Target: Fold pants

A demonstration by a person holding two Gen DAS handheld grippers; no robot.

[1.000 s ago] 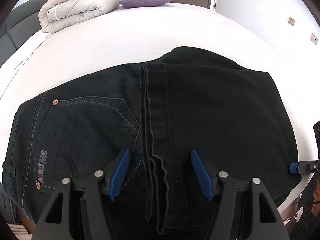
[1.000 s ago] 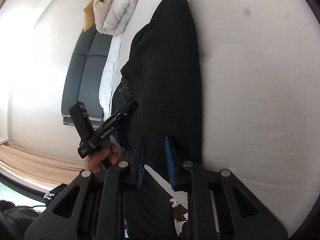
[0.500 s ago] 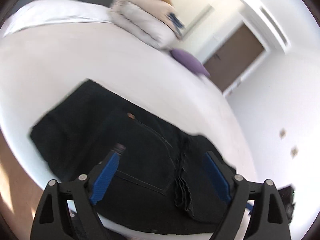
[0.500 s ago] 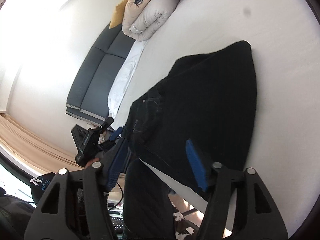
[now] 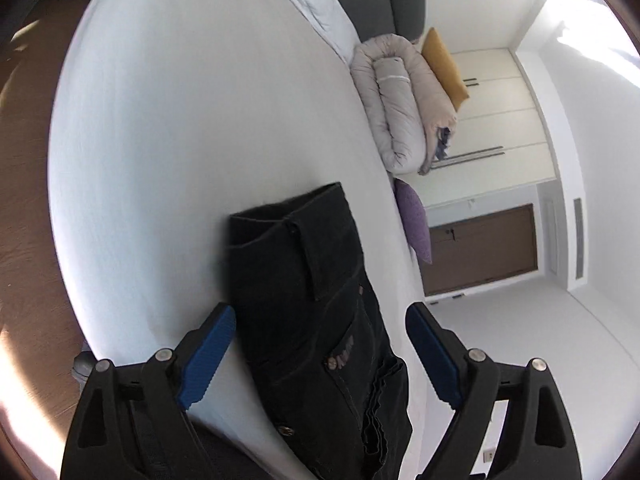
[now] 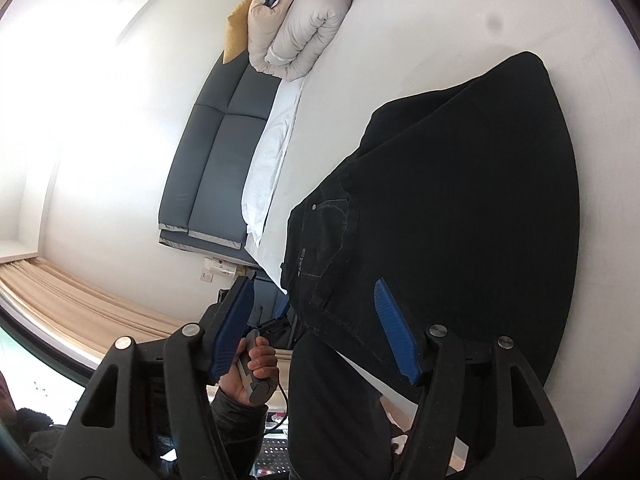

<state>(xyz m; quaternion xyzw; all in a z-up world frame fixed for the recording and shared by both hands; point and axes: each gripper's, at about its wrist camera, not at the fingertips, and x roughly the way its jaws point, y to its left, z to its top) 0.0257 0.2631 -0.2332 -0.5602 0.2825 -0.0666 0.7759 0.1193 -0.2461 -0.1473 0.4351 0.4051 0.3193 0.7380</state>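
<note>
The black pants lie folded on the white bed, near its front edge. They also show in the right wrist view, with the back pocket and its label facing up. My left gripper is open and empty, raised above the waistband end of the pants. My right gripper is open and empty, held off the bed's front edge beside the pants. The person's hand on the left gripper's handle shows in the right wrist view.
A rolled beige duvet with a yellow cushion and a purple pillow lie at the bed's far end. A dark grey headboard stands behind. Wooden floor lies beside the bed. The person's dark-clad leg is at the bed's front edge.
Both grippers have opened wide, let go of the pants and lifted away from them. The left wrist view has swung round to the waistband side. The pants stay flat on the bed.
</note>
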